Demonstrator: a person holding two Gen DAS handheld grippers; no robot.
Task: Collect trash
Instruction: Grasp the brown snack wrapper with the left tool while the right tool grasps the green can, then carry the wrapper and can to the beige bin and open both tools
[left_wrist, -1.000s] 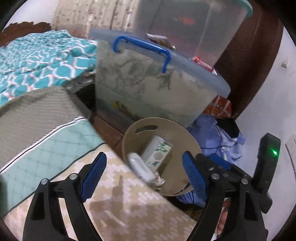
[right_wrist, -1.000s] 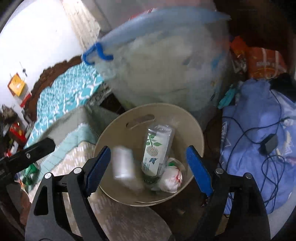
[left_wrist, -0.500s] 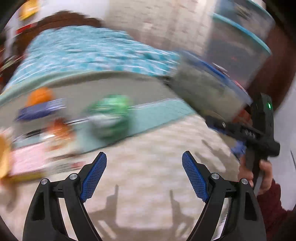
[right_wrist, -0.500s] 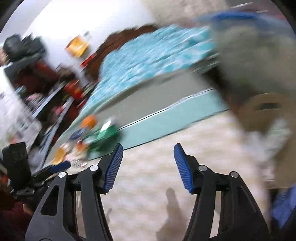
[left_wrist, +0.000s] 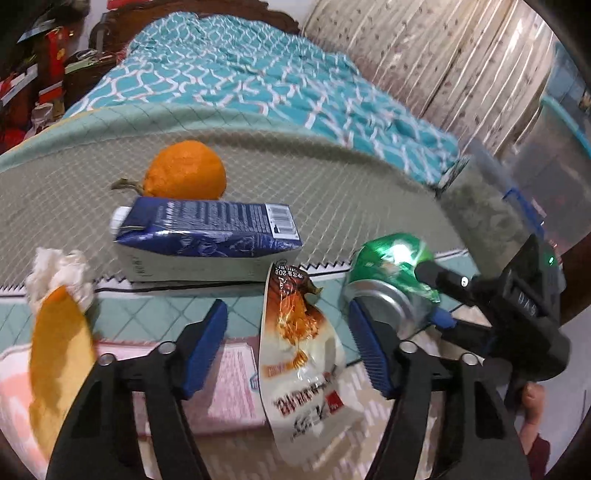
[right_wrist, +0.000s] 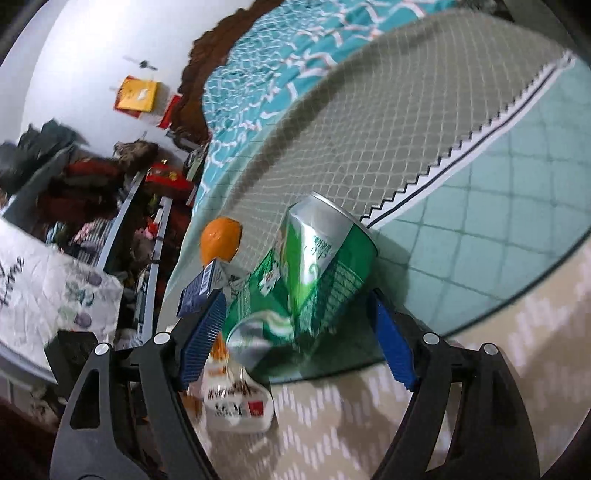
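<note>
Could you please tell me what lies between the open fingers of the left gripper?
In the left wrist view, a snack wrapper lies between the left gripper's open fingers, on the patterned bedding, untouched.

both tools share one build: the left gripper (left_wrist: 288, 347) and right gripper (right_wrist: 295, 338) have black plastic arms with triangular cut-outs, silver screw heads and ribbed blue pads (right_wrist: 201, 338). a green light glows on one body, beside bare fingers (left_wrist: 532, 400) and a dark red sleeve (left_wrist: 537, 448).
</note>
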